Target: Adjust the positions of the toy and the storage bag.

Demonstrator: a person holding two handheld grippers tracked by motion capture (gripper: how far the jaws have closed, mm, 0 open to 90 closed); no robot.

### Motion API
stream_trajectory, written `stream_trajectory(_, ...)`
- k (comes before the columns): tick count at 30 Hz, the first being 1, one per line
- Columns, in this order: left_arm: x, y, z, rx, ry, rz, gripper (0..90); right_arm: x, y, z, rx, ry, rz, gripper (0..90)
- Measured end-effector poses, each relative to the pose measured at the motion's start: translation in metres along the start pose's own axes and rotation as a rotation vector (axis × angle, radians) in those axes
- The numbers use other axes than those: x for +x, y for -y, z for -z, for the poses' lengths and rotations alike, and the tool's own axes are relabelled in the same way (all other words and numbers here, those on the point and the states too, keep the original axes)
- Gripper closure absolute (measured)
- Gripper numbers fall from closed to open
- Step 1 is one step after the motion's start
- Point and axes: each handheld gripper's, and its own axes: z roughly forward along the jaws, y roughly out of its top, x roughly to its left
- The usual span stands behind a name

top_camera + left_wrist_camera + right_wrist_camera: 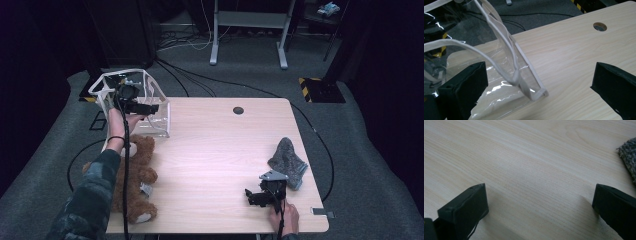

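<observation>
Just bag (506,75) between open fingers (464,87)

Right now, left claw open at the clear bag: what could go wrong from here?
1. The clear bag stands at the table's far left corner, partly past the edge; a nudge from the left claw could tip it off.
2. Its white strap loops between the open jaws in the left gripper view, so closing might catch only the strap.
3. The teddy bear lies under the left forearm at the table's left edge and could get swept off.
</observation>
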Motion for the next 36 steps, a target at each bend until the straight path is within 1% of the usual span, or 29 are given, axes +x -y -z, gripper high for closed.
stream_trajectory(1, -0.001, -0.002, -0.003, 0.0, -0.015, -0.008, 0.1, 0.0, 0.0, 0.0, 0.0, 0.0, 0.001, 0.0)
stream_trajectory(2, 0.0, -0.003, -0.005, -0.009, -0.01, -0.02, 3.8, 0.0, 0.0, 0.0, 0.0, -0.001, 0.001, 0.0)
stream_trajectory(3, -0.001, -0.005, -0.01, -0.018, -0.045, -0.024, 12.9, 0.0, 0.0, 0.0, -0.001, 0.0, 0.001, 0.0)
stream_trajectory(5, -0.001, -0.006, -0.012, -0.015, -0.05, -0.019, 14.1, 0.0, 0.0, 0.0, -0.001, 0.0, 0.002, 0.0)
stream_trajectory(6, 0.001, -0.006, -0.014, -0.009, -0.051, -0.024, 16.0, 0.0, 0.0, 0.0, -0.001, -0.001, 0.002, 0.0)
stream_trajectory(7, 0.001, -0.007, -0.019, -0.003, -0.074, -0.014, 18.8, 0.0, 0.0, 0.0, -0.001, -0.001, 0.002, 0.0)
stream_trajectory(8, 0.001, -0.007, -0.019, -0.003, -0.074, -0.014, 22.0, 0.0, 0.0, 0.0, -0.001, -0.001, 0.002, 0.0)
stream_trajectory(9, 0.001, -0.008, -0.023, 0.019, -0.082, -0.025, 24.7, 0.0, 0.0, 0.0, -0.001, -0.001, 0.001, 0.0)
stream_trajectory(10, 0.001, -0.008, -0.023, 0.019, -0.082, -0.025, 26.5, 0.0, 0.0, 0.0, -0.001, -0.001, 0.001, 0.0)
stream_trajectory(11, 0.0, -0.009, -0.026, 0.033, -0.095, -0.046, 30.1, 0.0, 0.0, 0.0, -0.001, -0.001, 0.002, 0.0)
stream_trajectory(12, 0.0, -0.009, -0.026, 0.033, -0.095, -0.046, 33.8, 0.0, 0.0, 0.0, -0.001, -0.001, 0.002, 0.0)
stream_trajectory(13, -0.002, -0.009, -0.03, 0.051, -0.113, -0.055, 34.1, 0.0, 0.0, 0.0, -0.001, 0.0, 0.001, 0.0)
stream_trajectory(14, -0.002, -0.009, -0.03, 0.051, -0.113, -0.055, 35.4, 0.0, 0.0, 0.0, -0.001, 0.0, 0.001, 0.0)
stream_trajectory(15, -0.002, -0.008, -0.033, 0.059, -0.137, -0.058, 36.4, 0.0, 0.0, 0.0, -0.001, 0.0, 0.002, 0.0)
stream_trajectory(16, -0.002, -0.008, -0.033, 0.059, -0.137, -0.058, 37.0, 0.0, 0.0, 0.0, -0.001, 0.0, 0.002, 0.0)
stream_trajectory(19, -0.003, -0.004, -0.038, 0.084, -0.154, -0.07, 45.5, 0.0, 0.0, 0.0, -0.001, 0.0, 0.002, 0.0)
stream_trajectory(21, -0.003, -0.002, -0.041, 0.081, -0.17, -0.064, 54.8, 0.0, 0.0, 0.0, -0.001, 0.0, 0.002, 0.0)
stream_trajectory(23, -0.001, 0.0, -0.042, 0.087, -0.166, -0.062, 69.5, 0.0, 0.0, 0.0, -0.001, 0.0, 0.001, 0.0)
stream_trajectory(24, -0.001, 0.0, -0.042, 0.087, -0.166, -0.062, 72.9, 0.0, 0.0, 0.0, -0.001, 0.0, 0.001, 0.0)
stream_trajectory(25, -0.001, 0.0, -0.042, 0.087, -0.177, -0.067, 72.9, 0.0, 0.0, 0.0, -0.001, 0.0, 0.002, 0.0)
stream_trajectory(26, 0.0, 0.0, -0.041, 0.076, -0.168, -0.055, 78.0, 0.0, 0.0, 0.0, -0.001, 0.0, 0.001, 0.0)
stream_trajectory(27, 0.001, 0.0, -0.041, 0.076, -0.157, -0.054, 81.8, 0.0, 0.0, 0.0, -0.001, -0.001, 0.002, 0.0)
stream_trajectory(28, 0.001, 0.0, -0.041, 0.074, -0.155, -0.048, 82.7, 0.0, 0.0, 0.0, -0.001, -0.001, 0.002, 0.0)
stream_trajectory(29, 0.002, -0.001, -0.041, 0.074, -0.138, -0.049, 83.4, 0.0, 0.0, 0.0, -0.001, -0.001, 0.001, 0.0)
stream_trajectory(30, 0.002, -0.001, -0.041, 0.074, -0.138, -0.049, 83.6, 0.0, 0.0, 0.0, -0.001, -0.001, 0.001, 0.0)
stream_trajectory(31, 0.002, -0.001, -0.041, 0.07, -0.131, -0.051, 83.8, -0.001, 0.0, 0.0, 0.003, -0.003, 0.013, 0.0)
stream_trajectory(34, 0.0, -0.002, -0.041, 0.07, -0.124, -0.058, 84.1, -0.001, 0.0, 0.0, 0.003, -0.003, 0.013, 0.0)
stream_trajectory(35, -0.002, -0.003, -0.041, 0.064, -0.109, -0.063, 84.3, -0.001, 0.0, 0.0, 0.003, -0.003, 0.013, 0.0)
stream_trajectory(36, -0.002, -0.003, -0.041, 0.064, -0.109, -0.063, 84.3, -0.001, 0.0, 0.0, 0.003, -0.003, 0.013, 0.0)
